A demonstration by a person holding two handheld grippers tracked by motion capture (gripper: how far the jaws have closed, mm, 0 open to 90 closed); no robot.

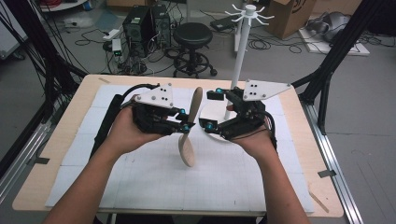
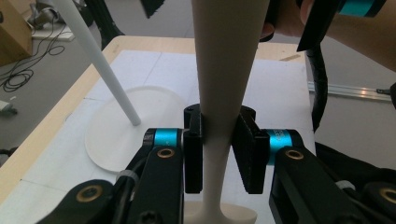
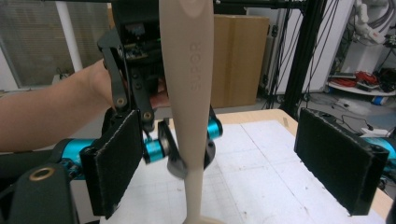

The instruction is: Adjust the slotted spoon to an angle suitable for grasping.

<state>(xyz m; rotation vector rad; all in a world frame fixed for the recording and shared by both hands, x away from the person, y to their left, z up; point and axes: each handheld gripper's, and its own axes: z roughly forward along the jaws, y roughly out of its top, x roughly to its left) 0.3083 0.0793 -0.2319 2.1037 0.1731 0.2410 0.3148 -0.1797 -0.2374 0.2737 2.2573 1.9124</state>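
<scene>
The left gripper (image 1: 186,122) clamps the narrow neck of a wooden spatula (image 1: 190,126) above the counter's (image 1: 56,154) middle, long axis near upright (handle tipped toward the far edge, blade down). The right gripper (image 1: 212,109) stands wide beside it.

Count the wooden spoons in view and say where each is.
1. The wooden spoon stands nearly upright over the white mat, its neck clamped in the left tongs, bowl end down; the right tongs sit open beside it.
</scene>
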